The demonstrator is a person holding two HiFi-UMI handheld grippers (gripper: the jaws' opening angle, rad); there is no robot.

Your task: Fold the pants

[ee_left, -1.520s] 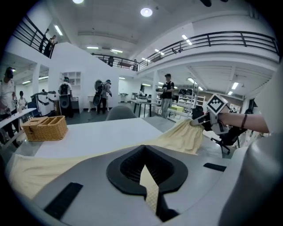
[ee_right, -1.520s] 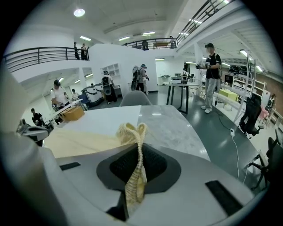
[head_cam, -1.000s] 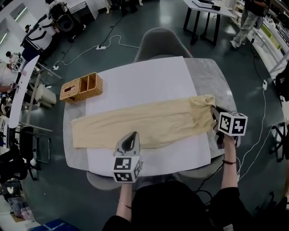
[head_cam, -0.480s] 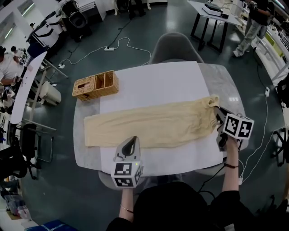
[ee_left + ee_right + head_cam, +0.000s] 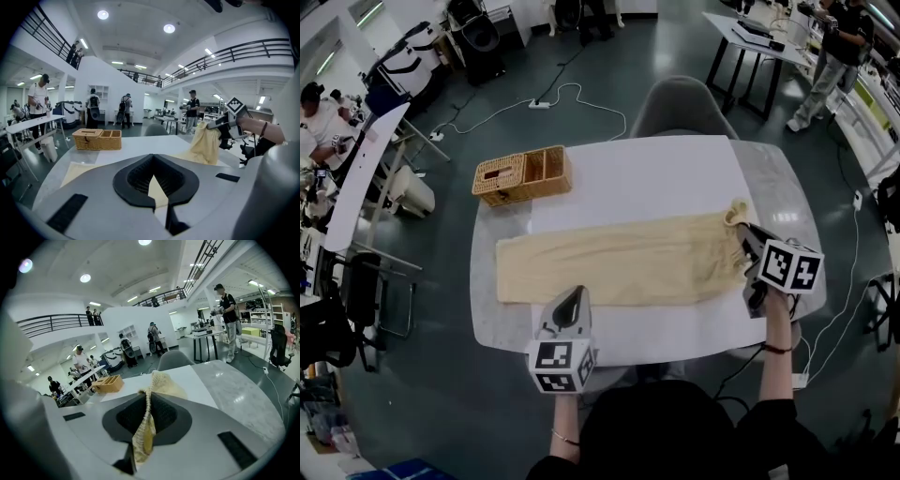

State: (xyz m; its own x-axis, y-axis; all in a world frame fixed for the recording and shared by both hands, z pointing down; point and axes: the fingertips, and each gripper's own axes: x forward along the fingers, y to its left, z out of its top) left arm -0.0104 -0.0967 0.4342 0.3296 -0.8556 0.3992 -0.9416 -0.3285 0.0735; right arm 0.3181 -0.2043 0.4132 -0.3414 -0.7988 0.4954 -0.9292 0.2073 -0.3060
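Cream pants [image 5: 619,258] lie flat on the white table [image 5: 675,178], long axis left to right, leg ends left, waist right, where the right gripper [image 5: 744,236] has its jaws clamped on the raised waistband; the left gripper [image 5: 572,294] hovers at the near edge, jaws nearly together, empty.

Far half of table [image 5: 656,178] bare, open pass, wicker basket [image 5: 522,175] blocks far-left corner, chair [image 5: 682,106] at far edge, narrow bare strip between pants [image 5: 619,260] and near edge.
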